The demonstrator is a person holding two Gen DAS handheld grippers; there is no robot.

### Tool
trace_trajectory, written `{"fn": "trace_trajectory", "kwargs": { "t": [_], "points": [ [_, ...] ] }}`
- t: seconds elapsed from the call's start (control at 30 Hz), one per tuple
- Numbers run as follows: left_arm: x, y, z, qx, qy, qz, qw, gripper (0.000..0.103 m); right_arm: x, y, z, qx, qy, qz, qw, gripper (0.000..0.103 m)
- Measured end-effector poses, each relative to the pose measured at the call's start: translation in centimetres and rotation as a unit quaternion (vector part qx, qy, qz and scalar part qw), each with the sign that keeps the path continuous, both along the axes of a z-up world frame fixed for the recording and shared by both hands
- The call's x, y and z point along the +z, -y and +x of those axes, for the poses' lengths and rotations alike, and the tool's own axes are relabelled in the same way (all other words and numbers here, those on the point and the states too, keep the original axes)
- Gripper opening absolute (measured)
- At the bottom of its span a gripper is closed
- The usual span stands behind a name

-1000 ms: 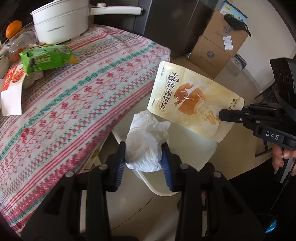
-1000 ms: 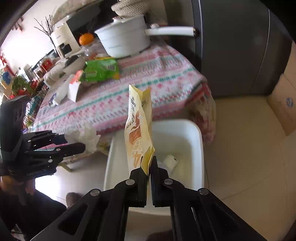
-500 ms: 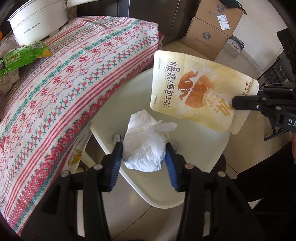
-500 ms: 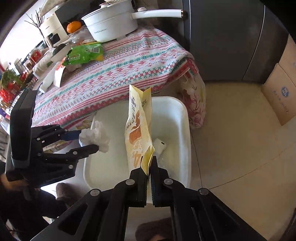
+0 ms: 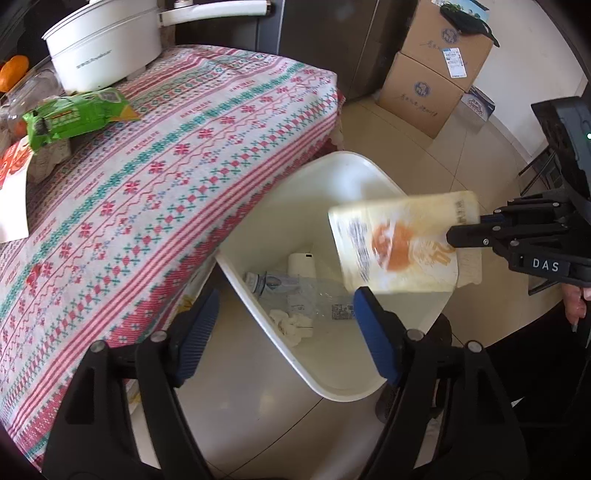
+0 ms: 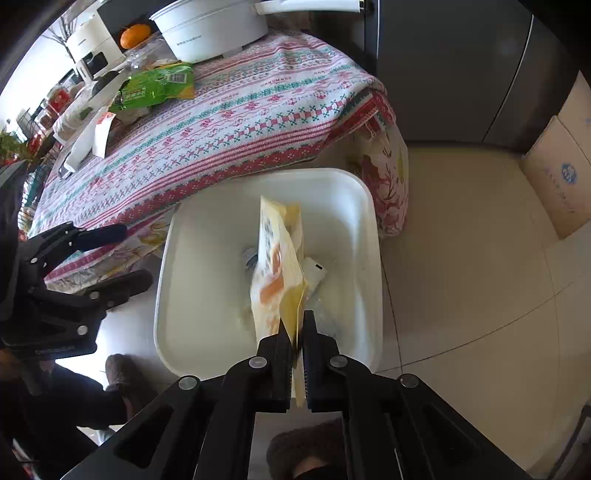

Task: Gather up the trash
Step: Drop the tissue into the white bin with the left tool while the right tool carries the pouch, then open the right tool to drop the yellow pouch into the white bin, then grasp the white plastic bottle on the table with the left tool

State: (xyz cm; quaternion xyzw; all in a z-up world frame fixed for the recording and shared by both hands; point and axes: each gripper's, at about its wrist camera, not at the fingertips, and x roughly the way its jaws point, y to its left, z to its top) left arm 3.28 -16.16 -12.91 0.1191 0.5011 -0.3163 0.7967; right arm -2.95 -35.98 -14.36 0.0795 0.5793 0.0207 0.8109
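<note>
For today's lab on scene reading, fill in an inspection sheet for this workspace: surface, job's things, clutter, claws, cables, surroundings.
Surface: patterned tablecloth covers the table.
Job's things: white bin on the floor beside the table holds a clear bottle, crumpled tissue and a small white item; yellow snack pouch hangs over it.
Clutter: green packet, white pot, orange fruit.
Claws: left claw opening, nothing between its jaws; right claw opening, pouch edge between the jaws.
Cables: nothing seen.
Surroundings: cardboard boxes, tiled floor.
</note>
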Motion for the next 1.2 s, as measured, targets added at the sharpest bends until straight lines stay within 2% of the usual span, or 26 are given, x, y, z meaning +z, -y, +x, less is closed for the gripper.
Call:
{"fn": "trace_trajectory", "kwargs": {
  "t": [0.03, 0.1, 0.17, 0.2, 0.47, 0.7, 0.8, 1.0, 1.13, 1.2],
  "points": [
    [0.1, -0.3, 0.1, 0.003, 0.0, 0.0, 1.0, 0.078, -0.1, 0.1, 0.1, -0.005, -0.003, 0.002, 1.0, 0.016],
    [0.2, -1.0, 0.2, 0.012, 0.0, -0.001, 0.9999, 0.08, -0.1, 0.2, 0.3, -0.013, -0.007, 0.005, 1.0, 0.038],
    [0.3, -1.7, 0.4, 0.021, -0.001, -0.003, 0.9998, 0.081, 0.2, 0.1, 0.5, -0.02, -0.002, 0.006, 1.0, 0.052],
    [0.4, -2.1, 0.5, 0.026, -0.001, -0.004, 0.9997, 0.081, 0.3, -0.1, 0.5, -0.021, 0.0, 0.007, 1.0, 0.055],
    [1.6, -5.9, 1.8, 0.073, 0.004, -0.012, 0.9973, 0.082, 1.8, -2.6, 2.4, -0.006, 0.009, 0.003, 1.0, 0.06],
    [3.3, -10.7, 4.3, 0.133, 0.017, -0.009, 0.991, 0.082, 3.8, -5.9, 5.1, 0.021, 0.024, -0.001, 0.999, 0.064],
    [4.0, -13.2, 5.9, 0.162, 0.025, 0.006, 0.9865, 0.082, 5.1, -7.6, 6.5, 0.033, 0.038, -0.003, 0.999, 0.067],
    [6.0, -18.3, 11.3, 0.204, 0.053, 0.066, 0.9754, 0.082, 6.6, -10.8, 9.8, 0.051, 0.057, -0.002, 0.997, 0.071],
    [6.2, -21.9, 15.3, 0.229, 0.038, 0.085, 0.969, 0.081, 6.5, -12.5, 11.8, 0.066, 0.054, -0.01, 0.996, 0.071],
    [6.0, -23.5, 17.3, 0.243, 0.027, 0.086, 0.9658, 0.077, 6.3, -13.3, 12.7, 0.073, 0.052, -0.02, 0.996, 0.071]
  ]
}}
